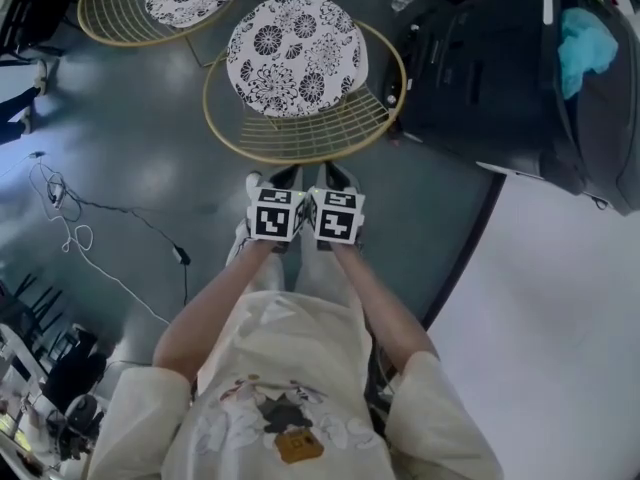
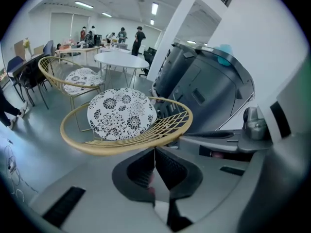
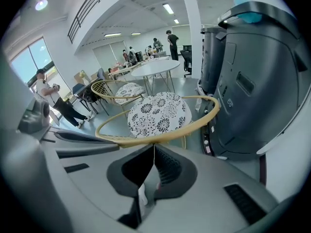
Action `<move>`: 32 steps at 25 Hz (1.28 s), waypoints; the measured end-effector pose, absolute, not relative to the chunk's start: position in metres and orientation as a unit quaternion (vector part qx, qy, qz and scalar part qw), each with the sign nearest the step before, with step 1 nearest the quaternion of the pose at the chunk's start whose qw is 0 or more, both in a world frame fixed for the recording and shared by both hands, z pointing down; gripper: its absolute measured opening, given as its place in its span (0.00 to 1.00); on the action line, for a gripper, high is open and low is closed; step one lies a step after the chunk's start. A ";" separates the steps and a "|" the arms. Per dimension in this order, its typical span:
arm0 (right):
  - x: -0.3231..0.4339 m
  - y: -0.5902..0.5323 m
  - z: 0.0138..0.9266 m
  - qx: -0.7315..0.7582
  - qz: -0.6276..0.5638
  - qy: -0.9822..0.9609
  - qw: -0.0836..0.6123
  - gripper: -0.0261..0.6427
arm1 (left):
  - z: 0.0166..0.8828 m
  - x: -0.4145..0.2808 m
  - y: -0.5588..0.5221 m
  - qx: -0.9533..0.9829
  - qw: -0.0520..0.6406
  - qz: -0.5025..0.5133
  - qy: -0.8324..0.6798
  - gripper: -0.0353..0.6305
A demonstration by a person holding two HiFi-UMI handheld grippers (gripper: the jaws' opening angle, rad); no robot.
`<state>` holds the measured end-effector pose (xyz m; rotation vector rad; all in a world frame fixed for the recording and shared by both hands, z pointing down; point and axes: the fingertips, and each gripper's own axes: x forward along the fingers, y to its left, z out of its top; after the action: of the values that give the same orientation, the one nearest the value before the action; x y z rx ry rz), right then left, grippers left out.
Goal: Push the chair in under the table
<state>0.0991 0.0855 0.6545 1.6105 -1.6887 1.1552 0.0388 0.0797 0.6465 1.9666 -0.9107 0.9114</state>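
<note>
The chair [image 1: 300,133] has a gold wire frame and a round black-and-white floral cushion [image 1: 297,53]. It stands on the grey floor just ahead of me, its curved back rim [image 2: 121,147] nearest to me. My left gripper [image 1: 286,176] and right gripper [image 1: 336,176] are side by side, both shut and empty. Their tips are right at the back rim; I cannot tell whether they touch it. In the left gripper view the left gripper [image 2: 155,152] points at the rim, and the right gripper [image 3: 154,149] does too. A round white table [image 2: 121,59] stands farther back.
A second matching chair [image 1: 150,8] stands behind the first. A big dark grey machine [image 1: 500,68] with a teal cloth [image 1: 585,43] on top flanks the right side, next to a white wall [image 1: 560,328]. A cable [image 1: 70,218] trails on the floor at left. People stand far back.
</note>
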 end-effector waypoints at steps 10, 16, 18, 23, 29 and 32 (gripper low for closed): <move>0.148 0.057 0.661 0.596 0.386 -0.643 0.287 0.05 | 0.650 0.088 0.053 0.783 0.388 0.336 -0.353 0.07; 0.156 0.051 0.670 0.585 0.382 -0.650 0.299 0.05 | 0.640 0.077 -0.024 0.753 0.391 0.287 -0.446 0.07; 0.157 0.052 0.675 0.584 0.384 -0.647 0.304 0.05 | 0.632 0.075 -0.046 0.751 0.387 0.283 -0.454 0.07; 0.159 0.054 0.671 0.600 0.402 -0.634 0.277 0.05 | 0.608 0.071 -0.057 0.769 0.336 0.285 -0.463 0.07; 0.160 0.043 0.639 0.621 0.386 -0.638 0.241 0.05 | 0.597 0.063 -0.042 0.775 0.323 0.286 -0.461 0.07; 0.158 0.033 0.620 0.628 0.368 -0.648 0.226 0.05 | 0.586 0.061 -0.037 0.779 0.318 0.280 -0.461 0.07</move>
<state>0.1578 0.0325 0.6200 1.7304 -1.7861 1.0161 0.0609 -0.0371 0.5858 2.0506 -1.2140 0.7371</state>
